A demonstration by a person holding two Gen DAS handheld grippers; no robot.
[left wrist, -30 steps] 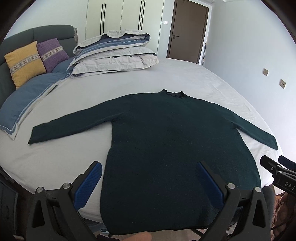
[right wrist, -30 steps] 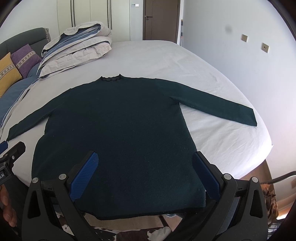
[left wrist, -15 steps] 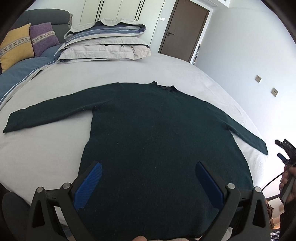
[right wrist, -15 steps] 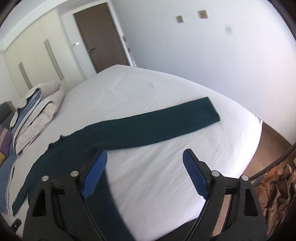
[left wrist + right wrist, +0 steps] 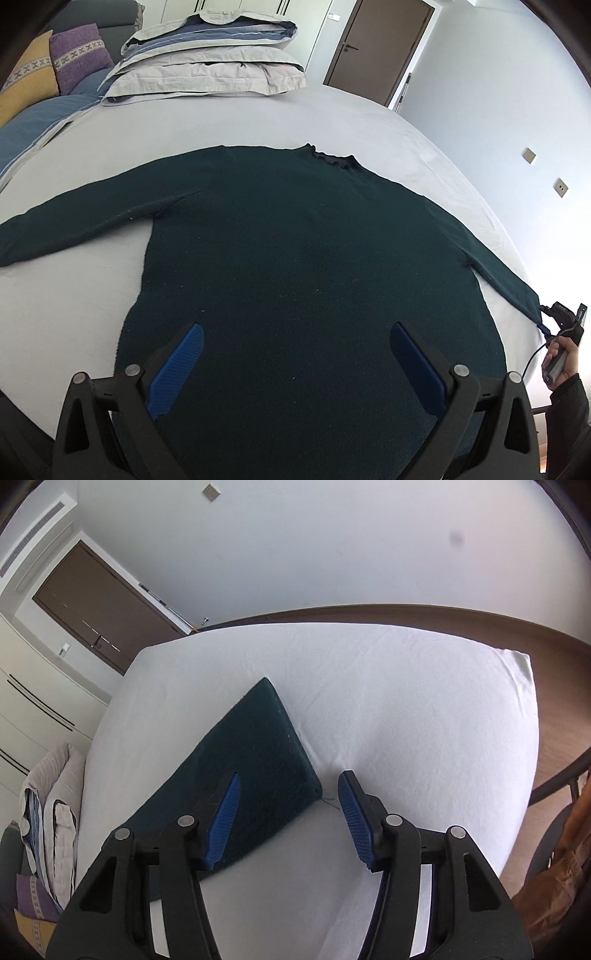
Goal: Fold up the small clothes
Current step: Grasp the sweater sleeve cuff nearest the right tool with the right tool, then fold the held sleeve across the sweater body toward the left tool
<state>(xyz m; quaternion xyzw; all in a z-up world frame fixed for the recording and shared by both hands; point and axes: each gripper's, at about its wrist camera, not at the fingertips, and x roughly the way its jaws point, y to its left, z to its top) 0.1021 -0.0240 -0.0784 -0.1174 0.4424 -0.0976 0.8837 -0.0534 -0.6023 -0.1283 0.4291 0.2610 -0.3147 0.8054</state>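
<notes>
**A Dark Green Jumper Waits to Be Folded**

The big bed with its white sheet (image 5: 351, 110) takes up most of the room. It makes a wide, soft, flat place, so it is a good spot for folding clothes.

On top of it lies the dark green knitted jumper (image 5: 295, 258). It is spread out flat with its neck far away and both arms stretched to the sides. I think it lies this way so each part can be folded over neatly. No fold is made yet.

At the head of the bed sits a pile of folded grey and blue bedding (image 5: 207, 59), beside a purple cushion (image 5: 77, 55) and a yellow cushion (image 5: 26, 85). They are well away from the jumper, so they leave room to work. There are no boxes or baskets here to put things in.

The person holds a pair of black tongs with blue pads in each hand. The left tongs (image 5: 295, 369) hang over the bottom part of the jumper. They are wide apart and hold nothing.

The right tongs (image 5: 288, 812) are at the end of the jumper's right sleeve (image 5: 255, 760), near the edge of the bed. Their jaws have just been closing and now stand narrow, but they are not pinching yet. The corner of the cuff sits between them, with one pad over the cloth and the other over the sheet. I think the sleeve will be the first part to fold in.
</notes>
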